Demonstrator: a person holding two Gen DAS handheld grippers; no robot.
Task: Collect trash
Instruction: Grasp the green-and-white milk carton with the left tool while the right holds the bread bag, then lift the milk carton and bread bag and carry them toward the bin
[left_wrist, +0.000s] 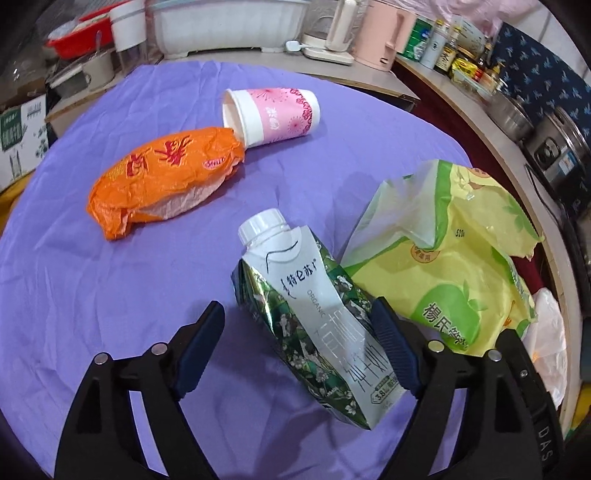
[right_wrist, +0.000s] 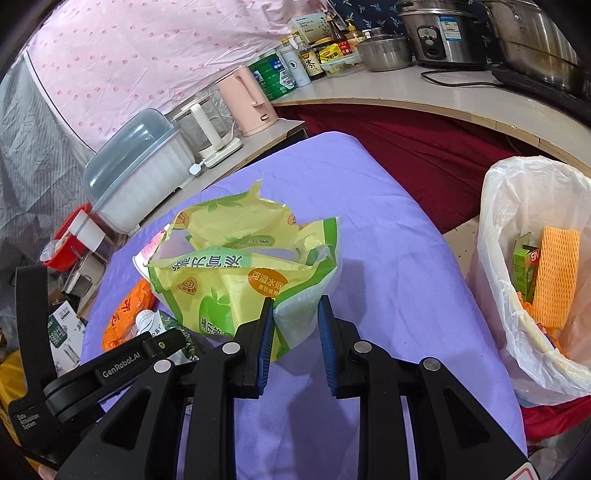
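Your left gripper (left_wrist: 297, 328) spreads wide around the milk carton (left_wrist: 314, 306); your right gripper (right_wrist: 295, 334) pinches the green tissue bag (right_wrist: 243, 273).

The carton (left_wrist: 314, 310) lies between my left fingers (left_wrist: 391, 343); wrapper (left_wrist: 162, 177) and cup (left_wrist: 273, 114) beyond, bag (left_wrist: 443, 258) right, bin (right_wrist: 535, 273) beside the table (left_wrist: 92, 295).

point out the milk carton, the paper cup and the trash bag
milk carton (left_wrist: 314, 299), left wrist view, on its white front panel
paper cup (left_wrist: 280, 112), left wrist view, on its pink printed side
trash bag (right_wrist: 495, 236), right wrist view, on its white plastic wall
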